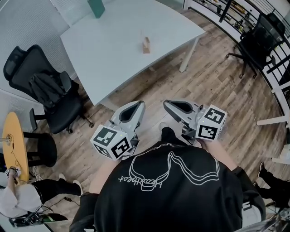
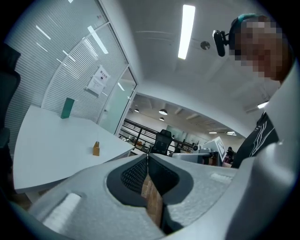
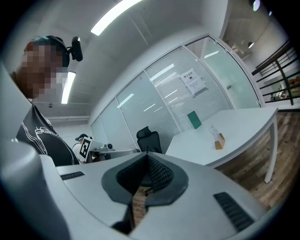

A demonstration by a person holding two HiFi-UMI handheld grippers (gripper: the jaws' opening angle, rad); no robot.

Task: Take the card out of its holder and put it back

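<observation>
Left gripper (image 1: 135, 108), right gripper (image 1: 170, 106) held low, side by side, pointing forward; both jaws together.

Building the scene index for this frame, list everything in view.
table: one, white, ahead of the person
card holder: one, wooden, on the table, pale card standing in it
green object: one, table's far edge
office chairs: two, black, left of the table and upper right
round table: one, yellow, far left
floor: wood planks
bystander: one, white top, lower left
left gripper: grey, shut, empty, held low
right gripper: grey, shut, empty, held low
</observation>
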